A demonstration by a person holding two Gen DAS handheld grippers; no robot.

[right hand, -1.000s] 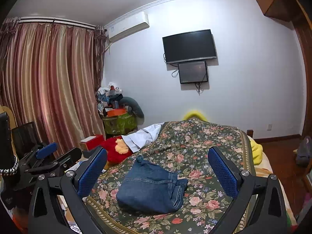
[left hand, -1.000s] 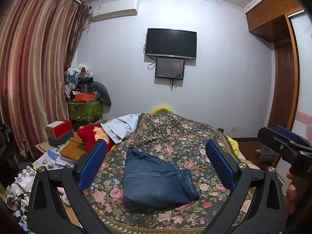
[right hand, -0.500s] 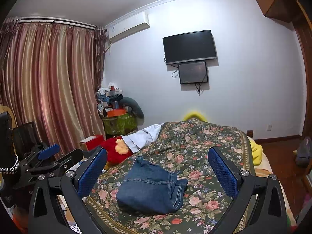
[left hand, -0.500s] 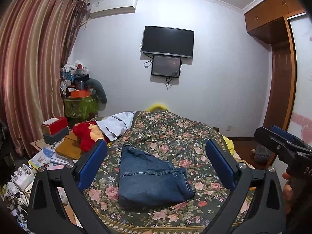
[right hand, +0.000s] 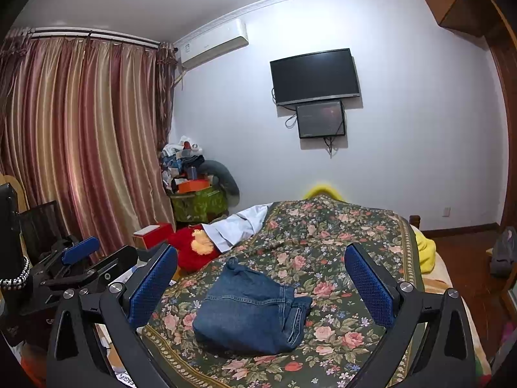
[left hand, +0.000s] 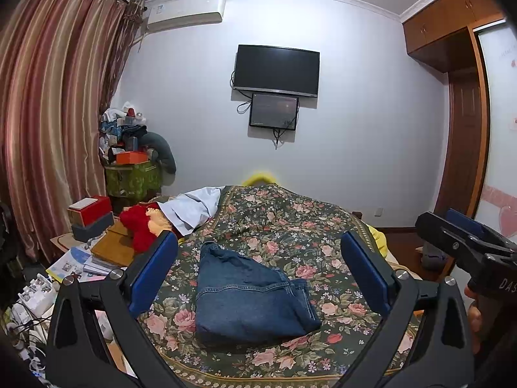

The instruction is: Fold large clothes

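Two black handheld grippers with blue-padded fingers hang above the bed's near end: the left gripper [left hand: 258, 274] and the right gripper [right hand: 260, 279], both spread wide and holding nothing. Between their fingers lies one pair of dark blue denim jeans [left hand: 248, 297], folded into a thick, slightly rumpled rectangle on the dark green floral bedspread [left hand: 290, 226]. Farther back, two black wall-mounted screens [left hand: 276, 69] hang one above the other.
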